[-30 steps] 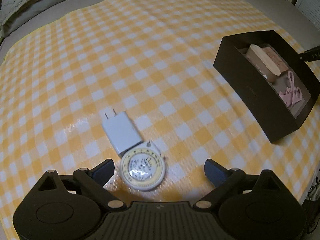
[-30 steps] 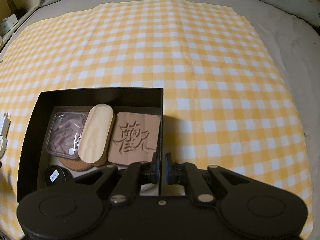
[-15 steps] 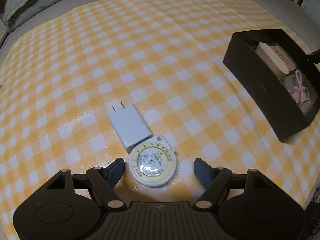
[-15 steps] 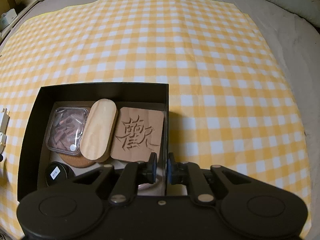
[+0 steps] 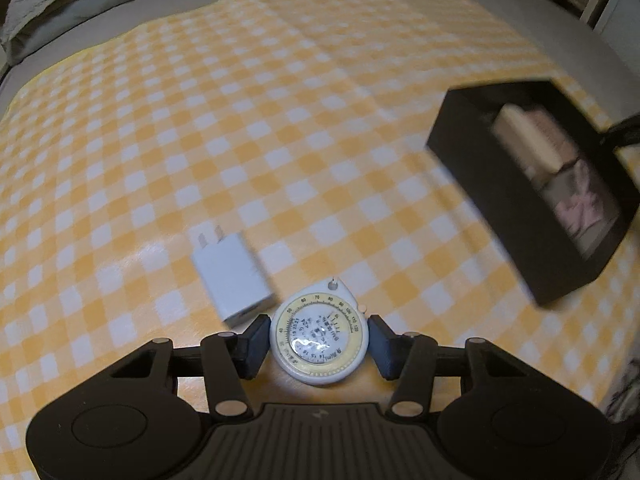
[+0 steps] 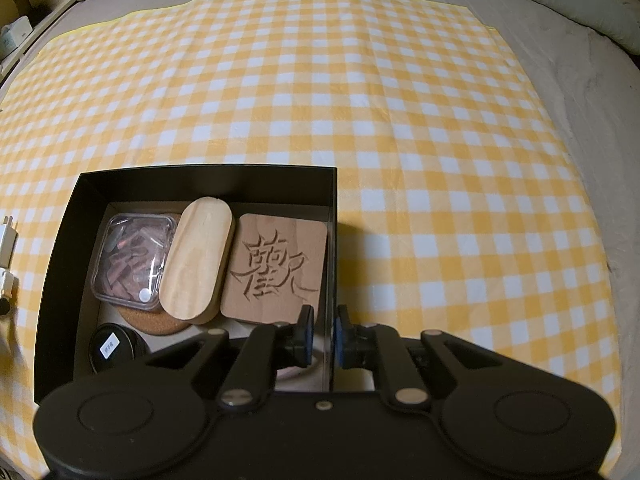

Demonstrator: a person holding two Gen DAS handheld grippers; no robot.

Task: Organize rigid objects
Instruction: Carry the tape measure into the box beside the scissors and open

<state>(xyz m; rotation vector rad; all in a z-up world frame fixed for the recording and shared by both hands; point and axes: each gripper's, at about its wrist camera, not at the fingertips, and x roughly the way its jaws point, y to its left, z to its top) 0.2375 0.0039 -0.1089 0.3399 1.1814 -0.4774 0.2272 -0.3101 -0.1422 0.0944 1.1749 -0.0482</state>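
Right wrist view gives us the black box (image 6: 192,178) on the checked cloth (image 6: 400,120): inside lie a clear tub of brown sticks (image 6: 130,258), an oval wooden lid (image 6: 196,260), a carved square coaster (image 6: 276,268), a cork round (image 6: 154,322) and a small black tin (image 6: 110,350). Our right gripper (image 6: 323,334) pinches the box's right wall. Our left gripper (image 5: 318,340) closes around the white, yellow-ringed round tape measure (image 5: 318,338) on the cloth, both pads touching it, beside a white charger (image 5: 232,276).
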